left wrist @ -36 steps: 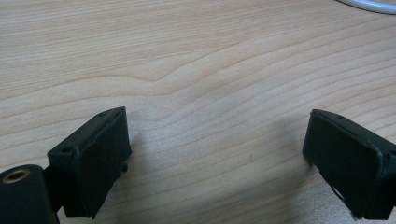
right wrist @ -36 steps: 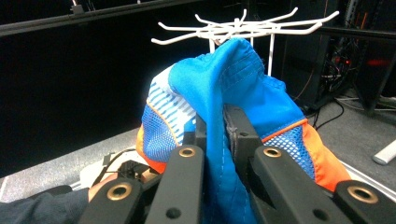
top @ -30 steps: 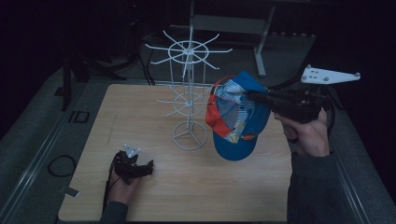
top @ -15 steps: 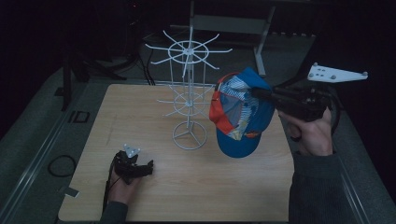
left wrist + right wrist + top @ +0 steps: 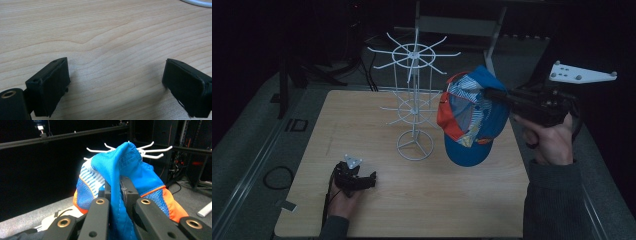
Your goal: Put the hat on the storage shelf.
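Nearest the person, one left gripper (image 5: 371, 178) is lying low on the wooden table (image 5: 472, 210), held in the left hand (image 5: 343, 200) at the front left part of the tabletop. In the left gripper view its two black jaws are standing wide apart with bare wood grain between them; nothing is being gripped, and whether the pads are touching the table surface cannot be told.

Farther in and to the right, one right gripper (image 5: 490, 93) is being held up in the air by the right hand (image 5: 549, 142), pointing level towards the middle of the table. Its jaws are pressing together on a fold of fabric of one cap (image 5: 472, 117): in the right gripper view the blue cloth (image 5: 117, 195) is running straight between the two pads.

The cap, blue with an orange brim and white-striped mesh panels, is hanging from that grip above the table's right half, clear of the wood, just beside the display stand.

One white wire display stand (image 5: 414, 100) is standing upright at the table's middle, round base on the wood, with two tiers of radiating hooks. All hooks are bare.

Count: two grippers, one cap, one stand, one table.
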### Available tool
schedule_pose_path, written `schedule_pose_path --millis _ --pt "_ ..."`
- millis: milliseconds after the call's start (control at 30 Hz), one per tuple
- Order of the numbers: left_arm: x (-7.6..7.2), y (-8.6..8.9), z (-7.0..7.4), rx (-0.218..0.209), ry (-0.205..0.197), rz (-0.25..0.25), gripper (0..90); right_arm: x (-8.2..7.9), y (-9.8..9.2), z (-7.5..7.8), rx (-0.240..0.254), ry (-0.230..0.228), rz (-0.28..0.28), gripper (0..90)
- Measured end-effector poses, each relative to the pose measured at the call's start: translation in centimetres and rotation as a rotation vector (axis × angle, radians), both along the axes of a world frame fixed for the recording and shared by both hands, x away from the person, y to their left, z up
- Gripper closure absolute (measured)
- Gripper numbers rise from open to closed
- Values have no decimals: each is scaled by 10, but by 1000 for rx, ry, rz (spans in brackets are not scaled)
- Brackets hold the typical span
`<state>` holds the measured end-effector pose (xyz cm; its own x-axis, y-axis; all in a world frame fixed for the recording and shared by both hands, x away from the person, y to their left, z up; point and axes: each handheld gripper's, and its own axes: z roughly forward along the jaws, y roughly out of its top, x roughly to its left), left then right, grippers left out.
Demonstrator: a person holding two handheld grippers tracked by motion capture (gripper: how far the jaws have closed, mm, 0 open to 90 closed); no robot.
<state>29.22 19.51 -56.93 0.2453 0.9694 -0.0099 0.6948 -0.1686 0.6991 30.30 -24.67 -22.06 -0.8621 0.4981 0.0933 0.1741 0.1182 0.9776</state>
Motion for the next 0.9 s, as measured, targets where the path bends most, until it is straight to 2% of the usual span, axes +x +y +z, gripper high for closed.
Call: schedule_pose_path --millis 333,600,700,900 --pt "0 0 0 0 1 0 78 2 11 10 16 -19 26 856" --pt "0 -1 0 -2 1 -2 78 11 27 8 25 -19 40 856" --pt "0 -1 0 -2 1 -3 78 19 39 0 7 -4 42 856" --pt "0 -1 0 -1 -1 -5 78 31 62 -22 -91 23 13 829"
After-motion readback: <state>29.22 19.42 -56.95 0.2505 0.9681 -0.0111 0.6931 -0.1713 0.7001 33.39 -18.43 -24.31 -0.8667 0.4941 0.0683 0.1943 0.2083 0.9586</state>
